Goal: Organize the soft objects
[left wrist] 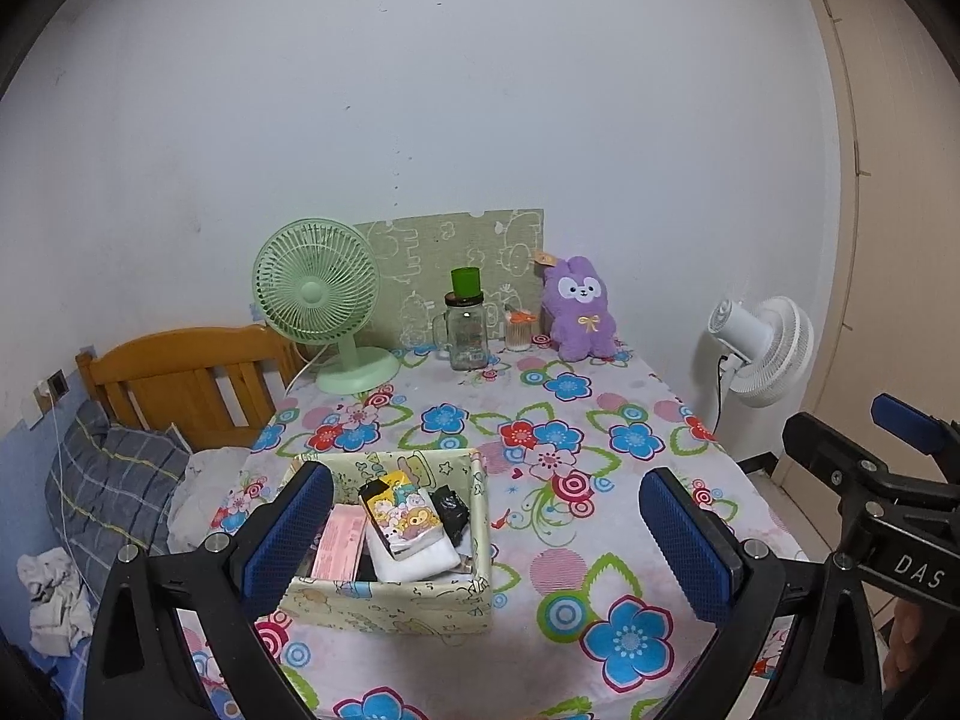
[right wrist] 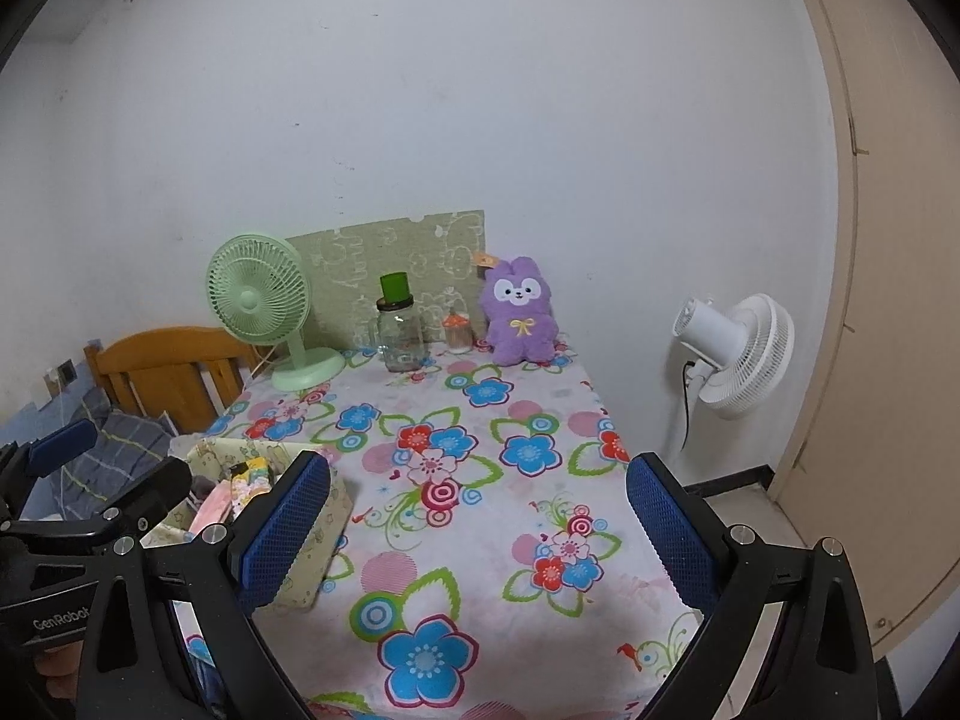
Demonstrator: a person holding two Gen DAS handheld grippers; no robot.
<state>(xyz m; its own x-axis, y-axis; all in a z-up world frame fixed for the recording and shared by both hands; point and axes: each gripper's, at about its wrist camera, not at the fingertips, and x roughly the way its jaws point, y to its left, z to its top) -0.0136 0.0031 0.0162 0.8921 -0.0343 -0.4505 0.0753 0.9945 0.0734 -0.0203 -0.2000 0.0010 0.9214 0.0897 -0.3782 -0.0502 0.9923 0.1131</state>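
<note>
Left wrist view: left gripper [left wrist: 486, 531] spread wide over one fabric box [left wrist: 390, 597] of folded soft items; one purple plush [left wrist: 581, 312] sits far back beside one jar [left wrist: 467, 330] and one green fan [left wrist: 318, 294]. Right wrist view: right gripper [right wrist: 477, 525] spread, empty above the floral tablecloth [right wrist: 480, 480]

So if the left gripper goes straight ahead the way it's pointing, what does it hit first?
Probably the flowered tablecloth just right of the storage box; depth is unclear. The left gripper is open.
</note>
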